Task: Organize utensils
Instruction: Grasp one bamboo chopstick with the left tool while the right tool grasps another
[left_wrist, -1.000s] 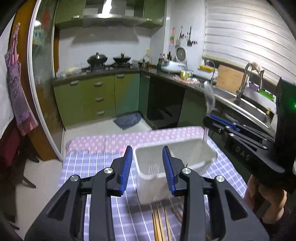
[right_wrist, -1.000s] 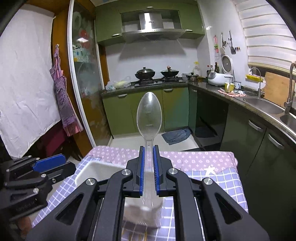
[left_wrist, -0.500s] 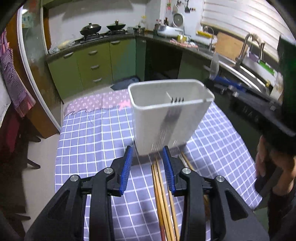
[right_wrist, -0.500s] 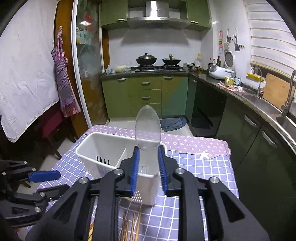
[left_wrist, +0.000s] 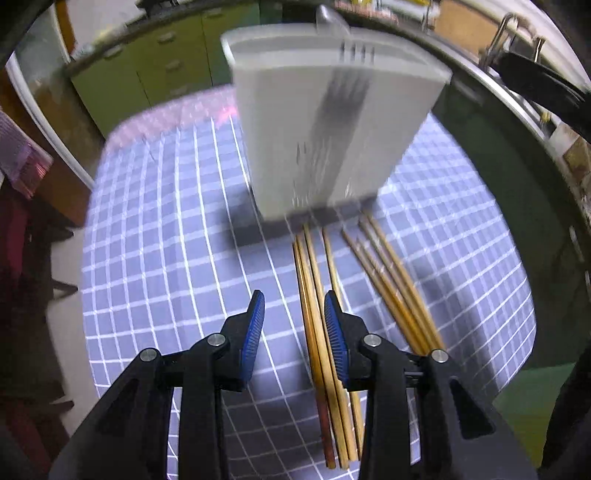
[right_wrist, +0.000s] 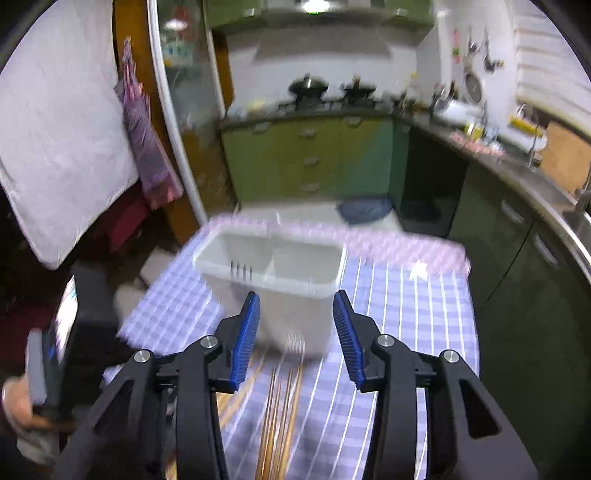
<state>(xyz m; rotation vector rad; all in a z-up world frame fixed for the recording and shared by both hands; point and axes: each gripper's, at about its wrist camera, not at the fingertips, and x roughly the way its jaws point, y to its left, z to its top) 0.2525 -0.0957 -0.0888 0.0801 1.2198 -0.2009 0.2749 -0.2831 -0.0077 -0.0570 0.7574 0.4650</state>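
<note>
A white two-compartment utensil holder (left_wrist: 332, 122) (right_wrist: 288, 273) stands on the purple checked tablecloth (left_wrist: 166, 240). The bowl of a clear plastic spoon (left_wrist: 328, 16) pokes up above its far rim. Several wooden chopsticks (left_wrist: 317, 295) (right_wrist: 280, 406) lie in two bunches on the cloth in front of the holder. My left gripper (left_wrist: 293, 306) points down at the left bunch, open, with those sticks running just inside its right finger. My right gripper (right_wrist: 297, 299) hovers before the holder, its jaws opening with nothing between them.
The other gripper's black body shows at the upper right (left_wrist: 535, 85) and, with a hand, at the lower left (right_wrist: 55, 350). Green cabinets (right_wrist: 306, 162) and a counter with a sink (right_wrist: 535, 166) ring the table. The cloth's edge (left_wrist: 88, 258) drops to the floor.
My right gripper opened and let go of the clear spoon, which now stands in the holder. My left gripper tipped downward and sank toward the chopsticks.
</note>
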